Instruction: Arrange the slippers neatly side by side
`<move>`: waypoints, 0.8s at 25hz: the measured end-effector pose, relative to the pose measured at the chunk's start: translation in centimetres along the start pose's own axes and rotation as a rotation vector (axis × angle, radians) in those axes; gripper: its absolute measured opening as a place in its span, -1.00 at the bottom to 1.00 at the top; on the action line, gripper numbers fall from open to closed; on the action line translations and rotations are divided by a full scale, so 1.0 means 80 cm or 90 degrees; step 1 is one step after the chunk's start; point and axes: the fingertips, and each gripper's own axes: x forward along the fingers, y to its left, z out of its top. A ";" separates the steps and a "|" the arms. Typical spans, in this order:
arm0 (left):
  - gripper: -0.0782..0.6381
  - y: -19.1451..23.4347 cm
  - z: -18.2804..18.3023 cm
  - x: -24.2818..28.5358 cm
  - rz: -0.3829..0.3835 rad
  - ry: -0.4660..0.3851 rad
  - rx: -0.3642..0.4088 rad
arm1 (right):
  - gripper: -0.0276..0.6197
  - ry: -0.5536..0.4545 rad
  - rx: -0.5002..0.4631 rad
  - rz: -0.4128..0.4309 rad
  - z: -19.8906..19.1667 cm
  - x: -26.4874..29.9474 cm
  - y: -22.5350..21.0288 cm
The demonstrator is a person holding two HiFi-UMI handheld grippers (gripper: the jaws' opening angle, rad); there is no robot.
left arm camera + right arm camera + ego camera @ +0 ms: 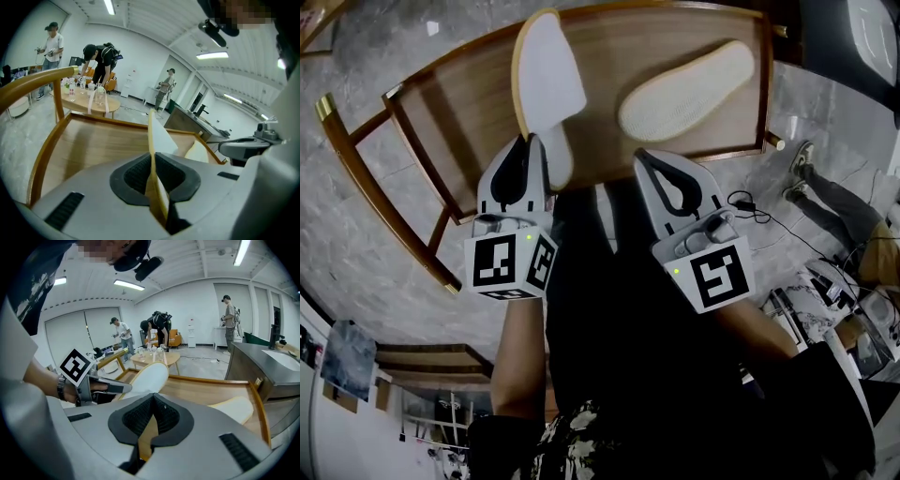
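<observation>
Nearest you, your right claw is pressed fully shut with nothing in it; only the wood below shows past its pads. It sits at the near edge of the rimmed brown wooden worktop.

Just left of it, your left claw is pinched down to a narrow gap on the white fabric slipper with the tan sole edge. You have it by the thin near end, the heel I'd judge, and it is turned up on its edge, running away from you over the left half of the worktop. Whether its far end rests on the wood I can't tell.

It reads as light and soft: a thin, flexible sole that will likely droop or twist from an end grip, so move it gently. There's little risk of breakage. Slip is the thing to watch.

Farther off on the right lies the cream-coloured slipper with its textured sole facing up. It lies flat and slanted, well apart from its mate. For that one I'd take the sole rim at the nearer end, where the edge gives the pads something to bite. It should flip and slide easily.
</observation>
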 end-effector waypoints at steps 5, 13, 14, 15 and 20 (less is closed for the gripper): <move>-0.68 0.016 -0.009 -0.003 0.026 0.024 0.039 | -0.92 0.002 -0.003 0.003 0.002 0.010 0.004; -0.67 0.037 -0.027 -0.008 0.063 0.048 0.052 | -0.92 0.013 -0.010 0.007 0.000 0.018 0.008; -0.67 0.040 -0.029 -0.008 0.068 0.050 0.053 | -0.92 0.014 -0.011 0.006 0.000 0.018 0.007; -0.66 0.044 -0.031 -0.008 0.077 0.053 0.053 | -0.92 0.014 -0.013 0.004 0.001 0.018 0.007; -0.61 0.058 -0.036 -0.013 0.128 0.063 0.061 | -0.92 0.015 -0.023 0.005 0.005 0.012 0.006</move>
